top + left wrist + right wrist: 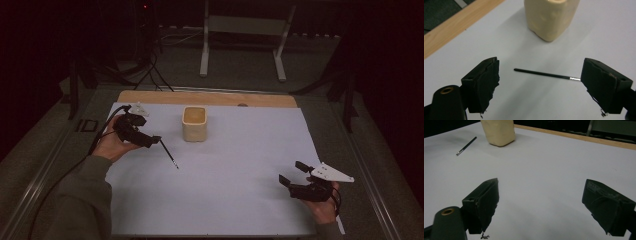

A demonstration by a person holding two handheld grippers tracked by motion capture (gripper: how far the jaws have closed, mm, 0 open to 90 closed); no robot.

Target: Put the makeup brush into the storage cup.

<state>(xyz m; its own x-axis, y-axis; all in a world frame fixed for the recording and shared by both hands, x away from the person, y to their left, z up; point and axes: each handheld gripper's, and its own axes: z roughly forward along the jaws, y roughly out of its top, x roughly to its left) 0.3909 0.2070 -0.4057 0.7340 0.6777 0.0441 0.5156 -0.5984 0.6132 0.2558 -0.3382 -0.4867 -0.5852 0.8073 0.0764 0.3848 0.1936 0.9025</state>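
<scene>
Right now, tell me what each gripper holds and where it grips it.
Nothing is held. The left gripper has its jaws open around the thin black stick lying on the table; the right gripper is open too.

White sheet covers most of my surface; bare wooden strip shows along far edge. Grey carpet floor beyond. White metal frame stands on it, two legs down to floor. Dark cables trail far left. Room behind dim.
</scene>
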